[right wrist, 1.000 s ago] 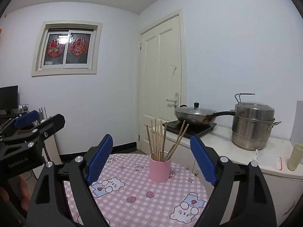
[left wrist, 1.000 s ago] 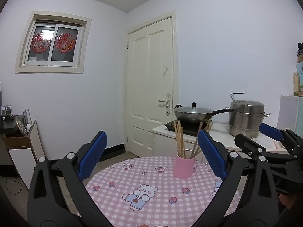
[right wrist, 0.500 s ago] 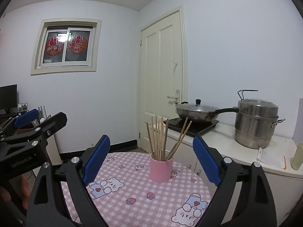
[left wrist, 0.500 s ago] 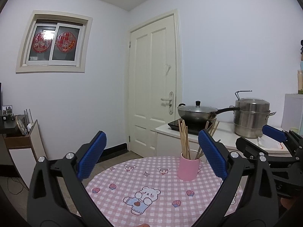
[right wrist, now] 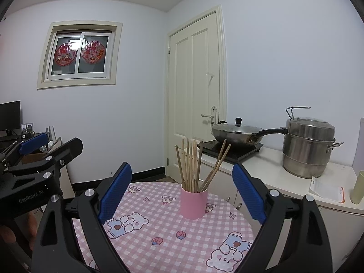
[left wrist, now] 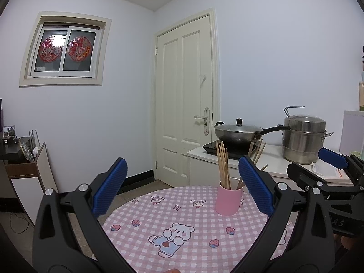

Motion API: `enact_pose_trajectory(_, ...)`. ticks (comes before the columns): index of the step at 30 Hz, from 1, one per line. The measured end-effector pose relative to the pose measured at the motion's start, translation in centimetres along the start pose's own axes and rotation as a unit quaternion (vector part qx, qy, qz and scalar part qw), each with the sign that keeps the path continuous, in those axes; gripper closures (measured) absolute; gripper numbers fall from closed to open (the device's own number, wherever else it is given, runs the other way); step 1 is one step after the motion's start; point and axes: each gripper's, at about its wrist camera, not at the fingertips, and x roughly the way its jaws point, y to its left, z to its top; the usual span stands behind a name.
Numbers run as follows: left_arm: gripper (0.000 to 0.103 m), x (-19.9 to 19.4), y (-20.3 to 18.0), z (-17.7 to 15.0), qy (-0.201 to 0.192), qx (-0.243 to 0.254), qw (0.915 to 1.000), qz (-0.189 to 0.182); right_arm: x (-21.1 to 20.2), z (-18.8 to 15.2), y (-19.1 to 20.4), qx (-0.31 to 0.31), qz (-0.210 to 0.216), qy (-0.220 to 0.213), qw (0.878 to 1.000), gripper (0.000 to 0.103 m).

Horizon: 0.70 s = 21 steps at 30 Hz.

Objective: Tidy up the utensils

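Observation:
A pink cup (left wrist: 228,197) (right wrist: 194,201) stands upright on a round table with a pink checked cloth (left wrist: 182,232) (right wrist: 159,234). Several wooden chopsticks (left wrist: 222,166) (right wrist: 191,163) stand in the cup. My left gripper (left wrist: 182,188) is open and empty, held above the near part of the table, with the cup just inside its right finger. My right gripper (right wrist: 182,193) is open and empty, with the cup between its fingers but farther off. Each gripper shows at the edge of the other's view.
A counter (right wrist: 284,177) at the right carries an induction hob with a lidded wok (right wrist: 236,134), a steel steamer pot (right wrist: 307,147), a packet and a green cup (right wrist: 357,191). A white door (left wrist: 184,113) is behind. A low shelf (left wrist: 25,166) stands at the left.
Both views have drifted slightly, so the cup sits a little farther right in the left wrist view and lower in the right. Both grippers stay open.

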Motion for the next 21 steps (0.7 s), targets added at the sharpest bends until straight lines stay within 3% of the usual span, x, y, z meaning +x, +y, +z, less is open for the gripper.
enact_pose_trajectory(21,0.006,-0.03,-0.13,-0.15,0.002,0.003,1.0,0.0,0.14,-0.18,0.04,0.002,0.001,0.005,1.0,0.014)
